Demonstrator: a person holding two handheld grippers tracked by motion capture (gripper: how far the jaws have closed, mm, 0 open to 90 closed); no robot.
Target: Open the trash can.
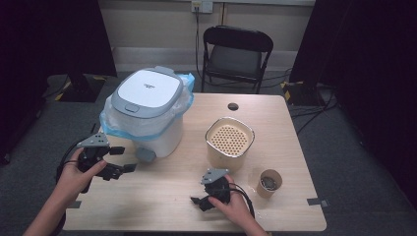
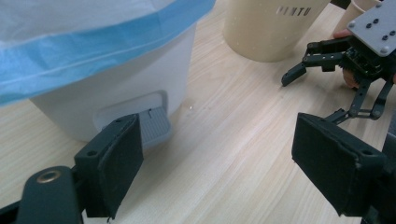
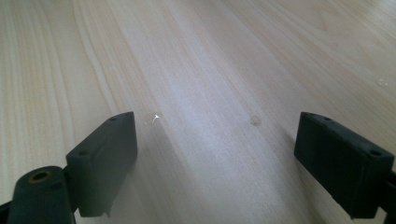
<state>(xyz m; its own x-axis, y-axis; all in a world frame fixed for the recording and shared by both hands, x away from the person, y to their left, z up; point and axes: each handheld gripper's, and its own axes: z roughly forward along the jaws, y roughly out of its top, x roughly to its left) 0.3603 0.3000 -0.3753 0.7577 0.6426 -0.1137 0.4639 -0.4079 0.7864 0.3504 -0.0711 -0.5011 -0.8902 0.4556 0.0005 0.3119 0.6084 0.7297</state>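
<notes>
A white pedal bin [image 1: 157, 130] with a grey lid [image 1: 146, 91] and a blue-edged bag liner [image 2: 93, 46] stands at the table's left. Its grey foot pedal [image 2: 155, 127] faces the front. My left gripper [image 1: 125, 159] is held open just left of the pedal, and in the left gripper view its jaws [image 2: 219, 154] frame the pedal and bare wood. My right gripper [image 1: 198, 203] is open low over the table near the front edge, with nothing between its jaws [image 3: 217, 149]. The left gripper view also shows the right gripper [image 2: 310, 95] farther off.
A beige canister [image 1: 229, 142] with a perforated top stands mid-table, and a paper cup [image 1: 269, 183] sits to its right. The wooden table [image 1: 167, 196] has a round cable hole [image 1: 233, 106] at the back. A black chair [image 1: 236, 54] stands behind the table.
</notes>
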